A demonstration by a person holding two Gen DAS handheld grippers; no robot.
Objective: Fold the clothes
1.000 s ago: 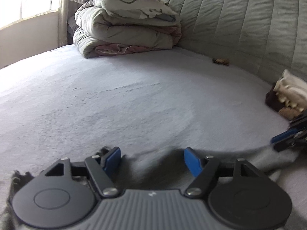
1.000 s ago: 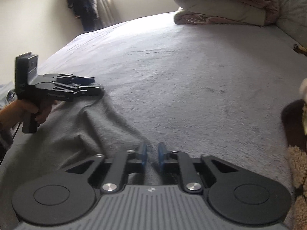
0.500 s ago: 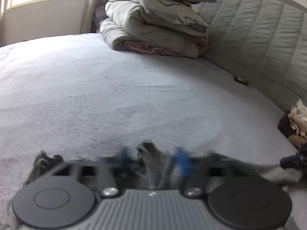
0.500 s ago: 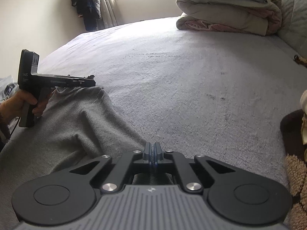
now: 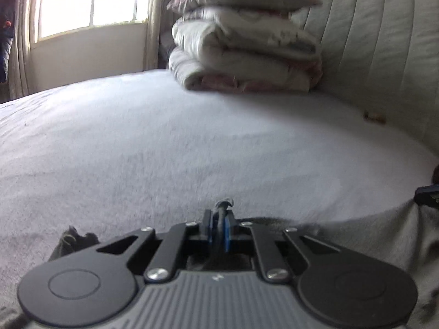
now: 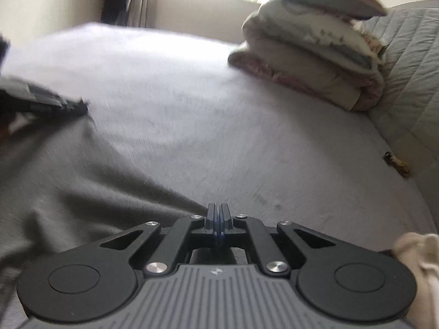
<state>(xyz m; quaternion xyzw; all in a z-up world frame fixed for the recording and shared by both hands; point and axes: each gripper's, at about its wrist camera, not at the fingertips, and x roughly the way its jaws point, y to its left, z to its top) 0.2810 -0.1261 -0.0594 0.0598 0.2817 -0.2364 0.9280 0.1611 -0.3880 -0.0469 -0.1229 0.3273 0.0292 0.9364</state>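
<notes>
The soft, limp grey knit garment (image 6: 68,181) is pinched at its edge by the left gripper (image 5: 218,226), whose fingers have just been closing, and by the right gripper (image 6: 218,223); sagging between these holds is judged likely.

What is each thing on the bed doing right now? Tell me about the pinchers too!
Left gripper: shut on a bunched edge of the grey garment.
Right gripper: shut, pinching the garment's edge.
Grey garment: spread out and wrinkled on the bed, not folded yet.
Blankets: folded and stacked by the headboard, pillow on top.
Bed: covered by a pale sheet.
</notes>
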